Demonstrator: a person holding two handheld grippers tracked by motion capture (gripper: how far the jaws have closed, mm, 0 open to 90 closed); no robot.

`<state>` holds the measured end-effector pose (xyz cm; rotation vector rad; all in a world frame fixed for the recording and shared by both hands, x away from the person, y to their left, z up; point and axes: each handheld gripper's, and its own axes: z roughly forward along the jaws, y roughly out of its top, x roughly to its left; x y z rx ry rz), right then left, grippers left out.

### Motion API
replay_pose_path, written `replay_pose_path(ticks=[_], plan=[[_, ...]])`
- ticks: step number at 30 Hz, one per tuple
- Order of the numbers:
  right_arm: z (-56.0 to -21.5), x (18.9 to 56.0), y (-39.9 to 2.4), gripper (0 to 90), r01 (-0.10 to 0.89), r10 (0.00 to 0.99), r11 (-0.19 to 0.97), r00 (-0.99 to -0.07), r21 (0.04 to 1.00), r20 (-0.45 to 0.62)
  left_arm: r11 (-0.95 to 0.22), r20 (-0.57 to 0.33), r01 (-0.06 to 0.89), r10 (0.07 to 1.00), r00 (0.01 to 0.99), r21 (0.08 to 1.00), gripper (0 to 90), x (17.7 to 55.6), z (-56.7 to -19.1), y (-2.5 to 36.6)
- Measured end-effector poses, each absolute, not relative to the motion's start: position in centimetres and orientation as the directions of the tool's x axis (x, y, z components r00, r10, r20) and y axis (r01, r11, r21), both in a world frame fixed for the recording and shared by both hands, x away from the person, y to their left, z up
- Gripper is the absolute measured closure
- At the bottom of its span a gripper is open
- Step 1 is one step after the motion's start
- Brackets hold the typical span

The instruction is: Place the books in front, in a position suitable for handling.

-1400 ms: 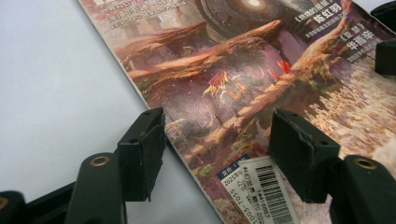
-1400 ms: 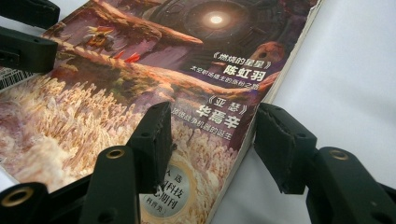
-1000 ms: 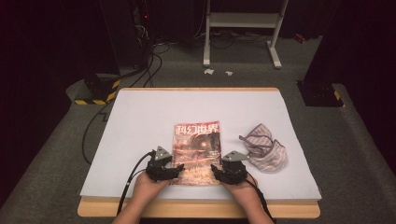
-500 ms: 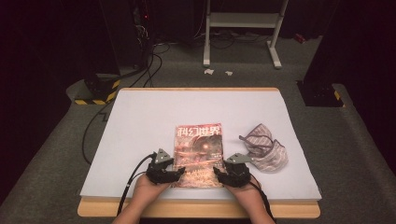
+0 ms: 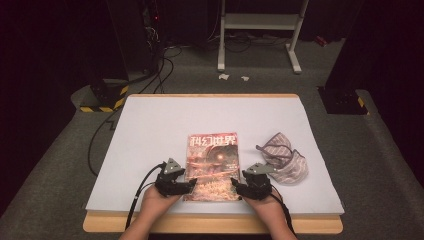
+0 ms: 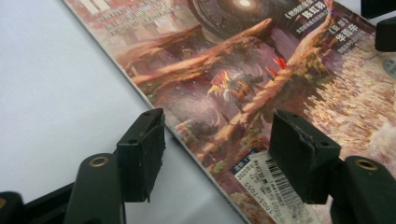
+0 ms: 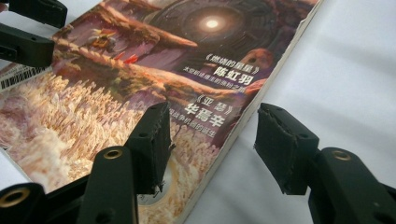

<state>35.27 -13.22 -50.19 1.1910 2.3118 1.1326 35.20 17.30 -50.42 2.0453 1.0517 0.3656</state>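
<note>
The magazine (image 5: 212,166) is light, flexible and glossy; grip its side edges. Left gripper (image 6: 217,156) and right gripper (image 7: 210,149) straddle them, jaws apart, holding nothing.

A table (image 5: 150,125) with a white top and a wooden edge stands on grey carpet. A magazine (image 5: 212,165) lies flat on it, cover up, near the front edge at the middle. Just to its right, apart from it, a crumpled piece of striped cloth (image 5: 282,162) lies on the white surface.
</note>
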Motion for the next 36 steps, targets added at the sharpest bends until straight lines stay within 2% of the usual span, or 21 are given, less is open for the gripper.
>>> replay_pose_path(ticks=[9,17,19,24,28,32,36], plan=[[-49.5,35.3,-13.9,45.8,0.518,0.776,0.328,-0.625,0.79,0.088,-0.323,-0.08,0.527,0.792,0.605,0.786,36.7,35.4,-49.7,18.8],[-49.1,35.2,-14.1,40.6,0.493,0.763,0.319,-0.64,0.809,0.089,-0.3,-0.067,0.502,0.805,0.589,0.811,34.2,35.4,-49.5,20.3],[-49.1,35.2,-14.1,38.3,0.484,0.759,0.322,-0.646,0.813,0.084,-0.284,-0.082,0.508,0.808,0.583,0.813,30.7,35.5,-49.4,20.7],[-49.0,35.3,-14.2,30.8,0.471,0.763,0.317,-0.642,0.823,0.073,-0.274,-0.079,0.504,0.816,0.573,0.819,28.3,35.4,-49.2,21.7],[-48.9,35.3,-14.5,28.5,0.466,0.77,0.307,-0.634,0.83,0.071,-0.282,-0.059,0.498,0.825,0.563,0.82,26.5,35.2,-49.3,22.7],[-48.6,35.2,-14.9,28.0,0.459,0.776,0.301,-0.628,0.836,0.065,-0.318,-0.016,0.493,0.828,0.561,0.81,19.6,35.0,-49.8,23.5],[-48.3,35.0,-15.2,26.6,0.463,0.781,0.288,-0.62,0.838,0.074,-0.289,-0.046,0.504,0.833,0.552,0.814,17.4,35.6,-49.5,23.8]])
